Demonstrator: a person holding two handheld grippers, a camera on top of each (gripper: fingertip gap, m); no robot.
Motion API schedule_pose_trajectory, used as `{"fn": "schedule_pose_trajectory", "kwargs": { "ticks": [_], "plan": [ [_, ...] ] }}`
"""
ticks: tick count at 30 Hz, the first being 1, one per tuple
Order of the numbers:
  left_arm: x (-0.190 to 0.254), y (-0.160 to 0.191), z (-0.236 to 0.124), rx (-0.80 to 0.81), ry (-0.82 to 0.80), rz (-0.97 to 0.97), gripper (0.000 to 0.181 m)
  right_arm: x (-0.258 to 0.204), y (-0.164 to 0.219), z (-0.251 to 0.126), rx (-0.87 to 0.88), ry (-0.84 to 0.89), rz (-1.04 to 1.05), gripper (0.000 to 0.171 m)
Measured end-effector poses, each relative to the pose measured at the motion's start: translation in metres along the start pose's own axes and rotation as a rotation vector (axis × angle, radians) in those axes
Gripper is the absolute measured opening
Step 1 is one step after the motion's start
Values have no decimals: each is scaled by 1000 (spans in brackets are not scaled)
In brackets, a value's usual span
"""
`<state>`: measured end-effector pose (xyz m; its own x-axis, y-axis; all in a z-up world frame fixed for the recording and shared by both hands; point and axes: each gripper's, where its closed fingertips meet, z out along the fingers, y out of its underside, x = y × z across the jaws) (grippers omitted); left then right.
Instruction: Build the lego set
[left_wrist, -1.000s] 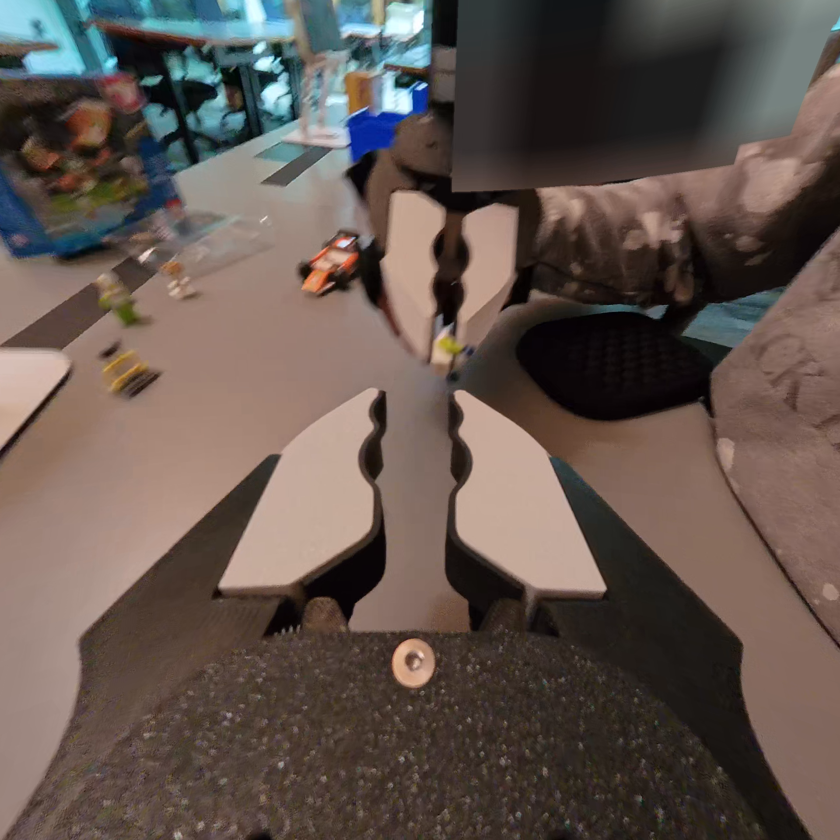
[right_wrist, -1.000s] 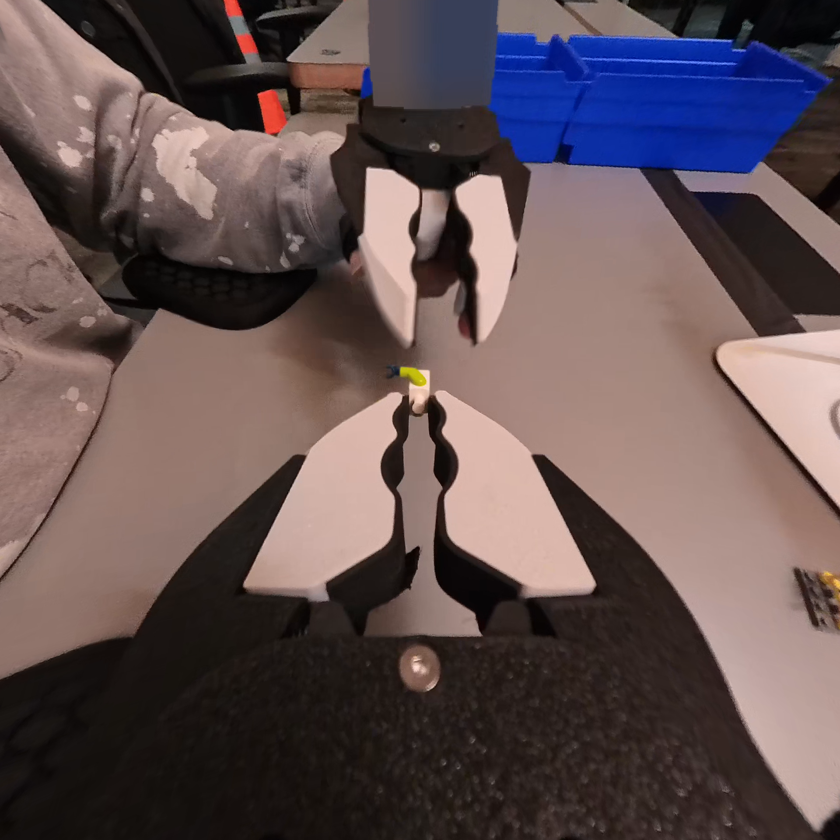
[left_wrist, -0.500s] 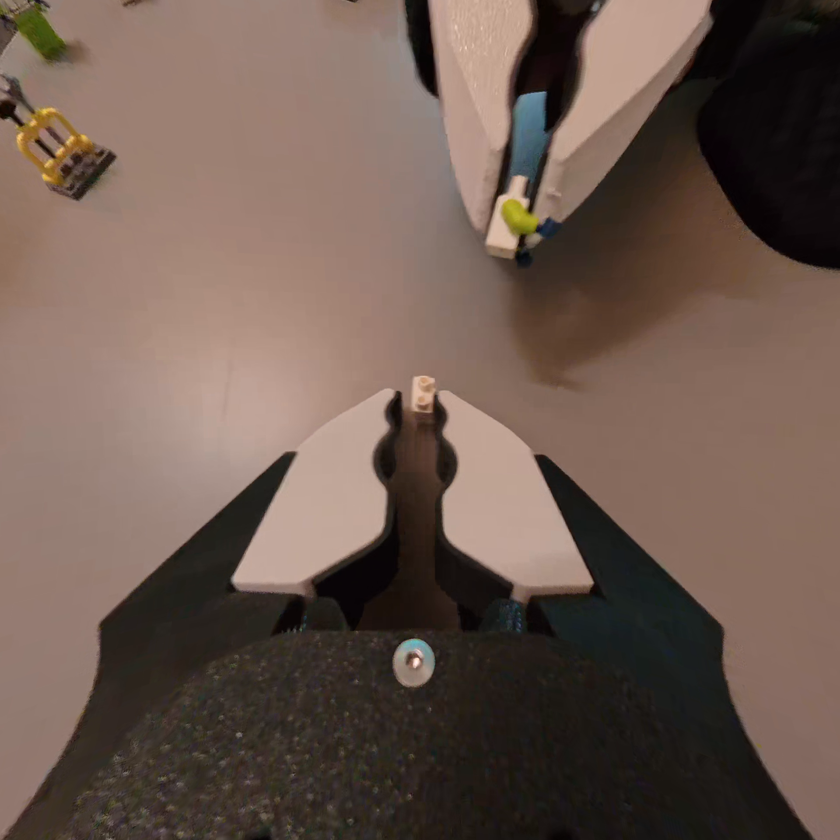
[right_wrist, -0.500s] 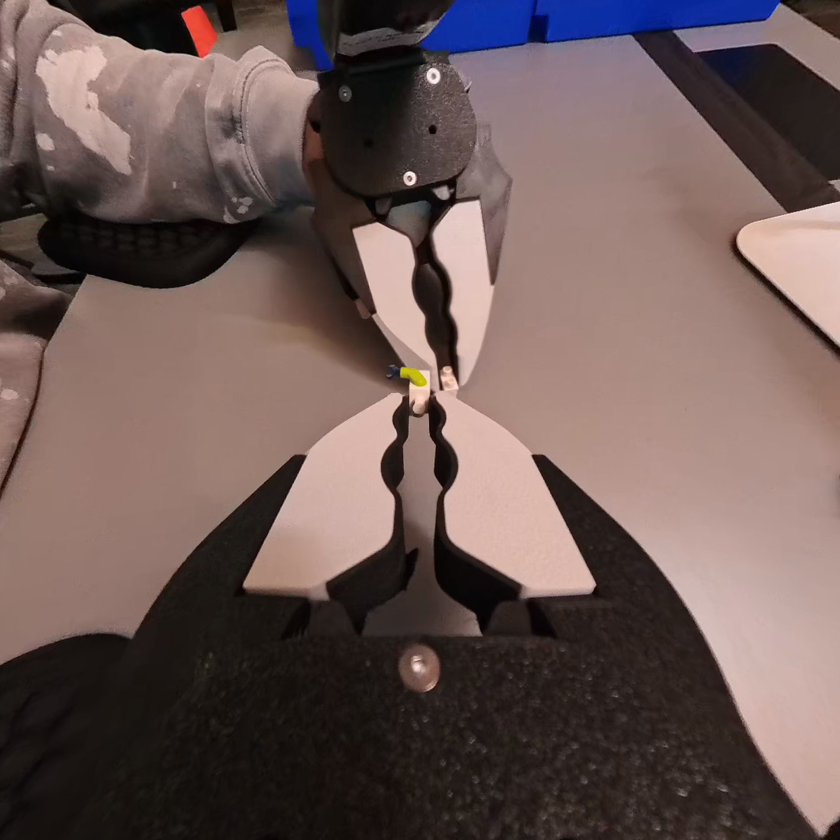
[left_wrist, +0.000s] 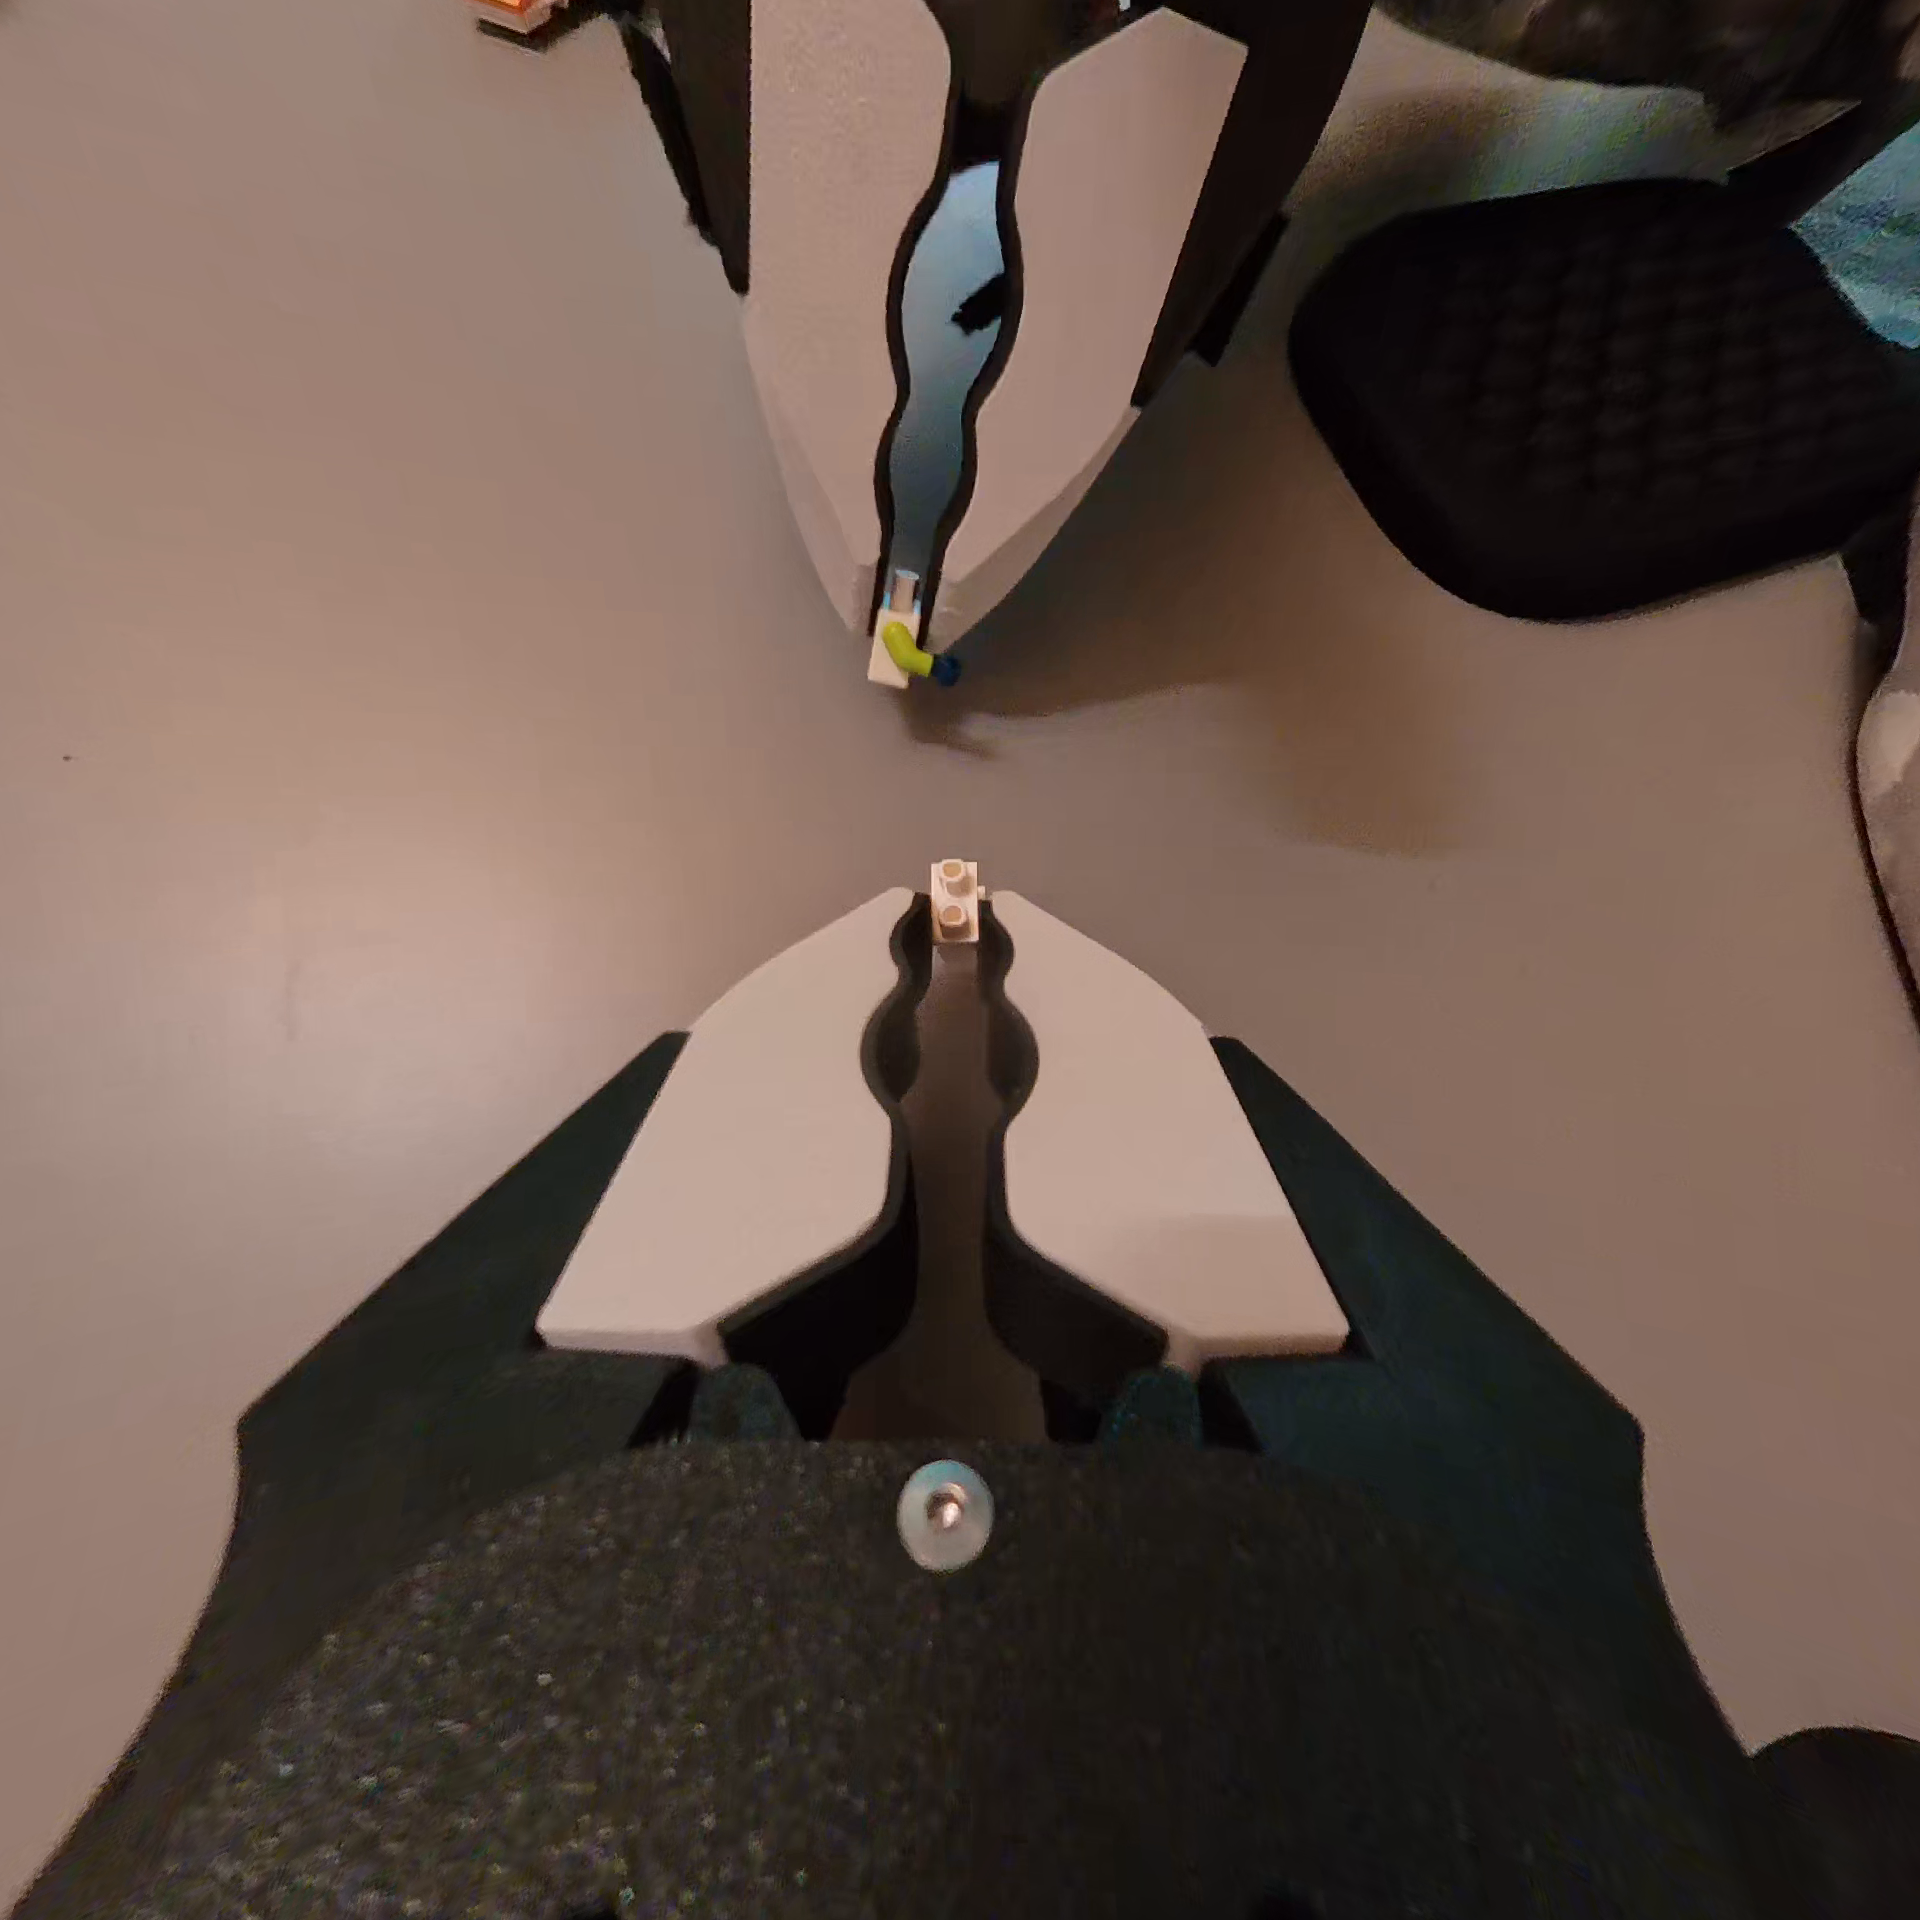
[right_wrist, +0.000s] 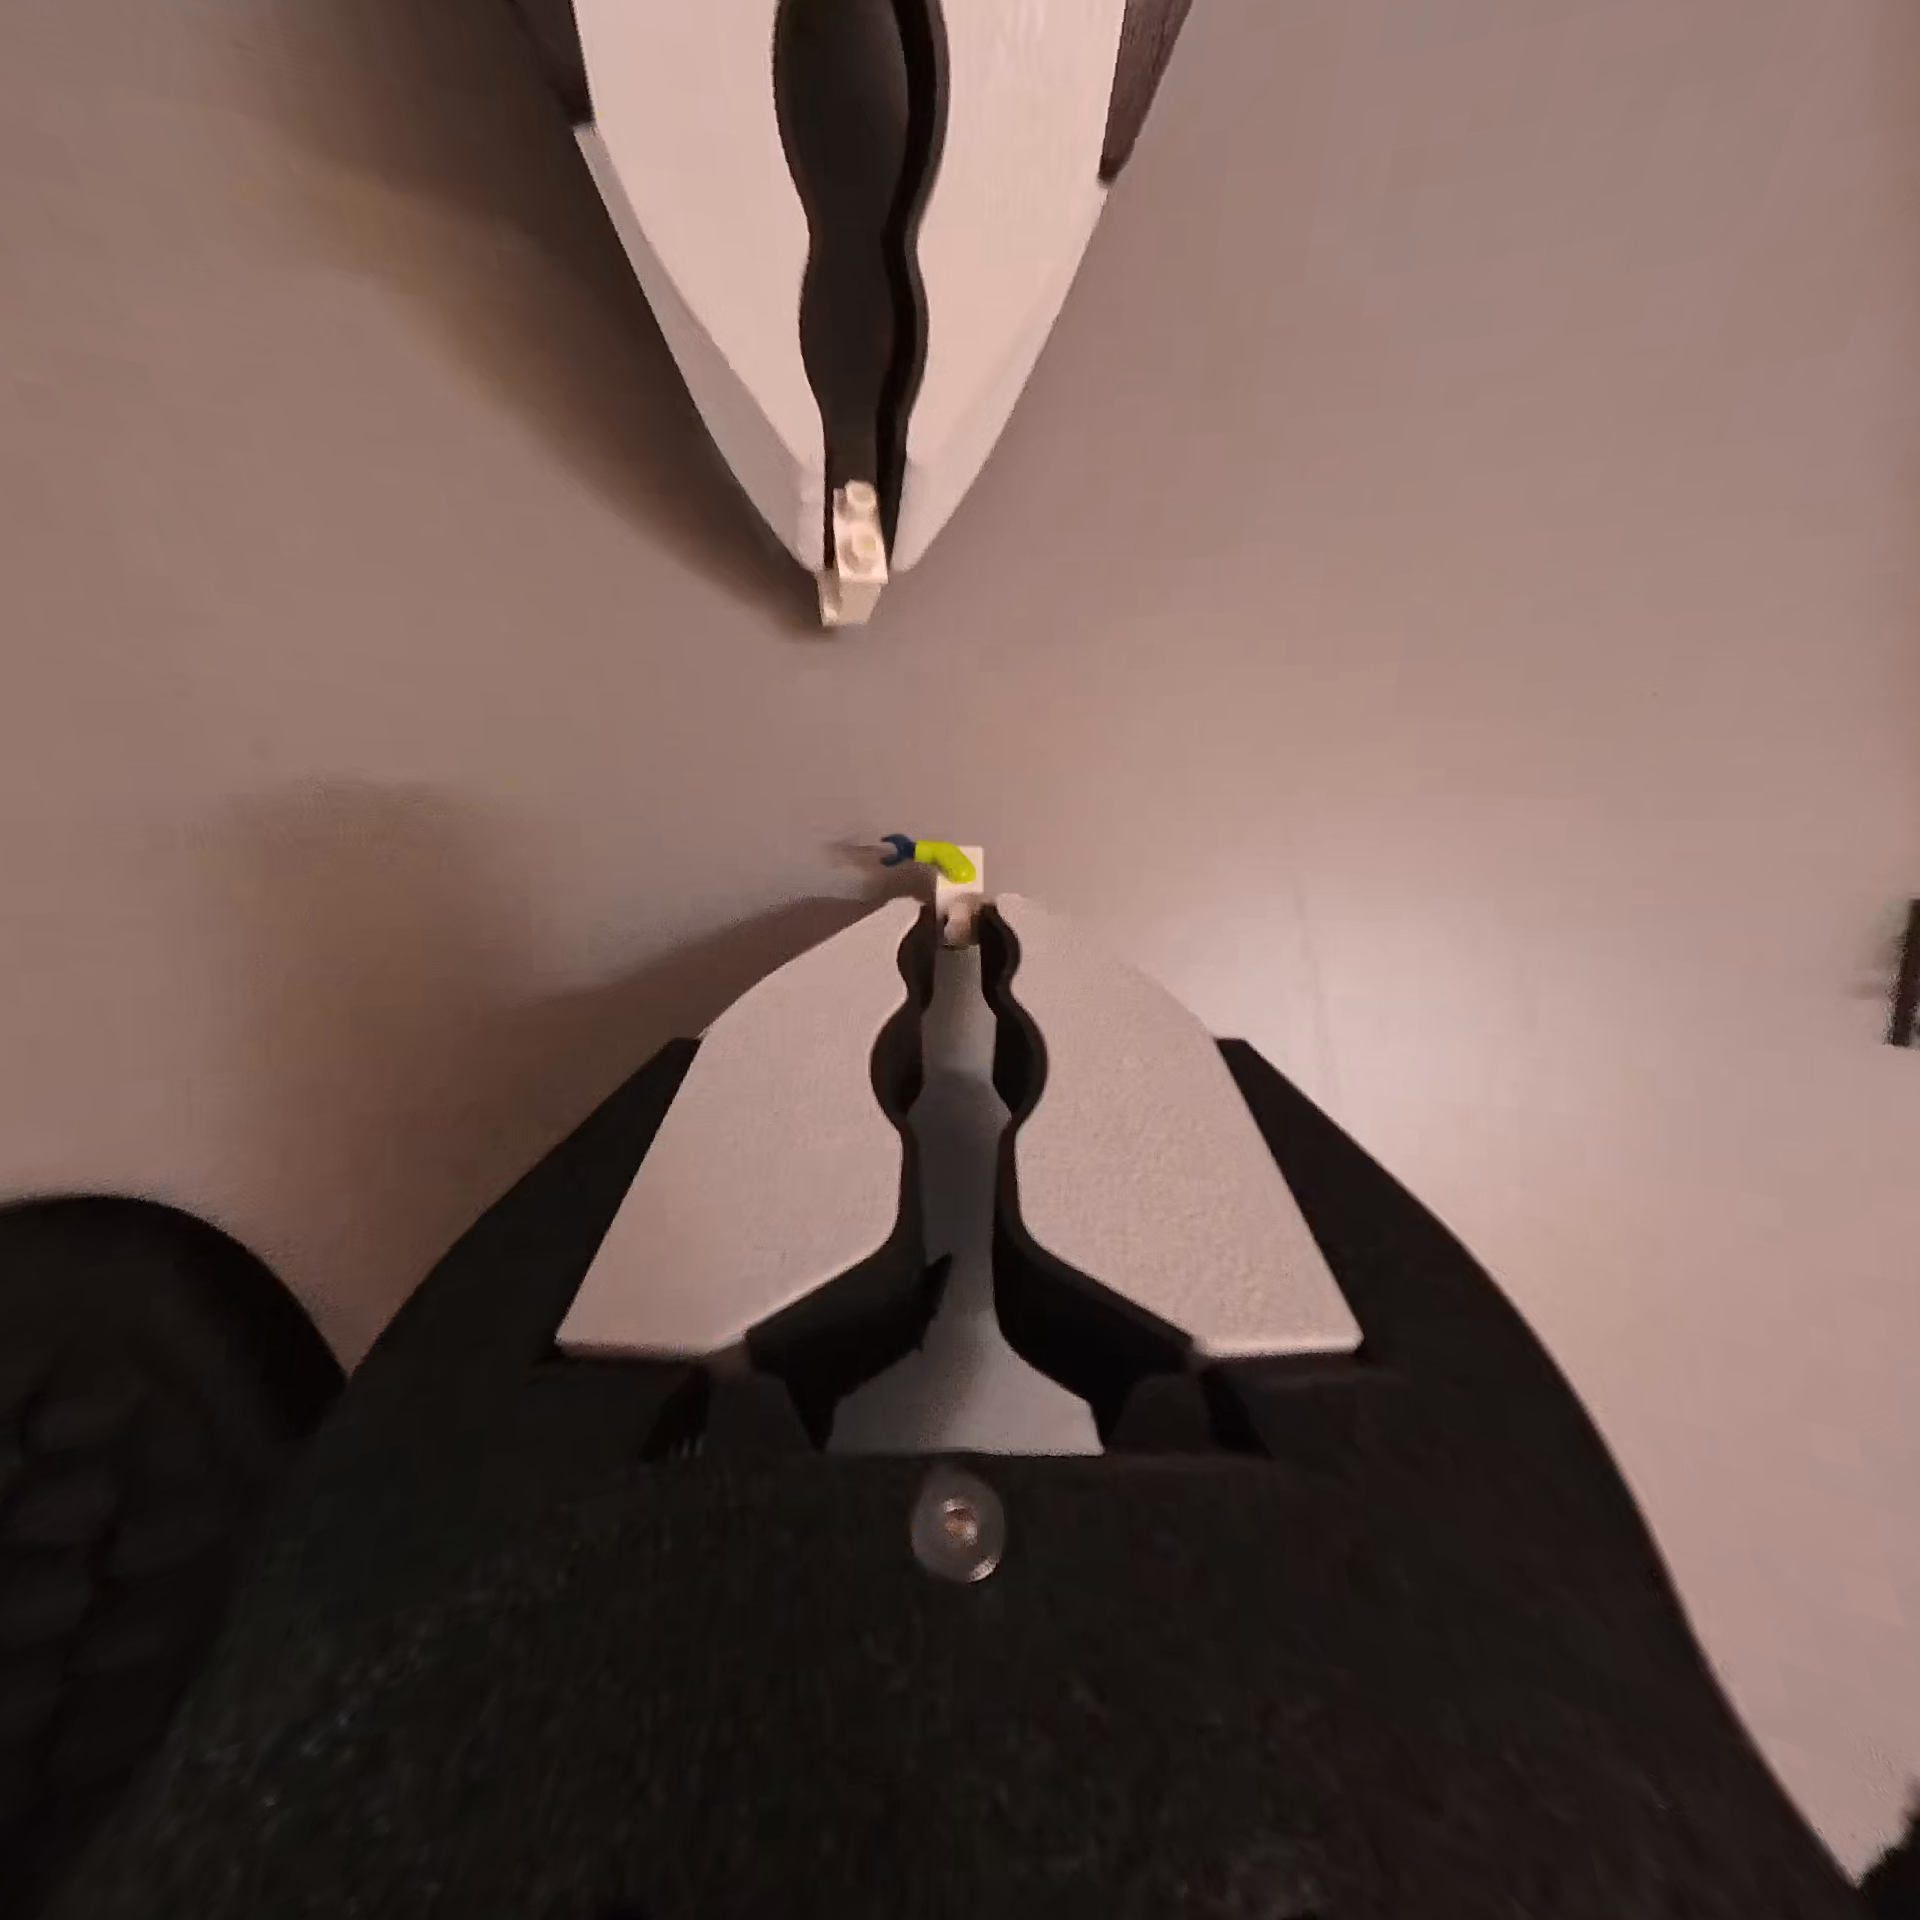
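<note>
Left hand-held gripper (left_wrist: 957, 902) nearly closed, tips pinching a small white two-stud Lego plate (left_wrist: 956, 902) and holding it just above the grey worktop (left_wrist: 364, 727); studs turned up toward the camera, a little side nub showing on the plate's right. Right hand-held gripper (right_wrist: 958, 914) likewise nearly closed, clamped at its very tips on a small white Lego piece carrying a lime-green bent arm (right_wrist: 948, 858) with a dark blue clip-like end (right_wrist: 896, 848) pointing off to the left. Both held pieces kept apart, tip facing tip over the open middle of the worktop, with bare grey surface between them. Seen from the left wrist view, the opposite gripper's white fingers (left_wrist: 821, 416) angled down from the far edge, the lime-and-white piece poking out below them and throwing a shadow on the worktop. Seen from the right wrist view, the white plate gripped on end between the other gripper's fingers (right_wrist: 707, 260). A black mesh pad (left_wrist: 1600, 405) lay off the worktop's right side in the left wrist view; a dark blurred object (right_wrist: 1903, 971) sat at the right border of the right wrist view, too smeared to identify. A scrap of orange (left_wrist: 514, 10) was visible at the worktop's far edge.
</note>
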<state>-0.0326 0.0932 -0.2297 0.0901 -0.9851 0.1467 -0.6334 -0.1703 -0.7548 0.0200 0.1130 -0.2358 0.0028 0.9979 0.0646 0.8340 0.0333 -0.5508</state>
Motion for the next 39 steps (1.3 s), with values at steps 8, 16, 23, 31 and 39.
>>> {"fn": "schedule_pose_trajectory", "kwargs": {
  "ticks": [8,16,23,31,39],
  "plan": [
    [5,-4,0,14,-6,13,8,3,-4,-2,-56,49,-24,23],
    [20,-26,-6,93,22,67,8,-26,-50,-15,281,-45,86,17],
    [29,-38,-9,131,27,101,8,-40,-58,-14,371,-125,127,8],
    [22,-59,-27,332,44,1,25,-25,-80,-61,758,-147,267,7],
    [32,-105,-51,676,146,-109,21,-23,-94,-84,1032,-207,383,7]
  ]
}}
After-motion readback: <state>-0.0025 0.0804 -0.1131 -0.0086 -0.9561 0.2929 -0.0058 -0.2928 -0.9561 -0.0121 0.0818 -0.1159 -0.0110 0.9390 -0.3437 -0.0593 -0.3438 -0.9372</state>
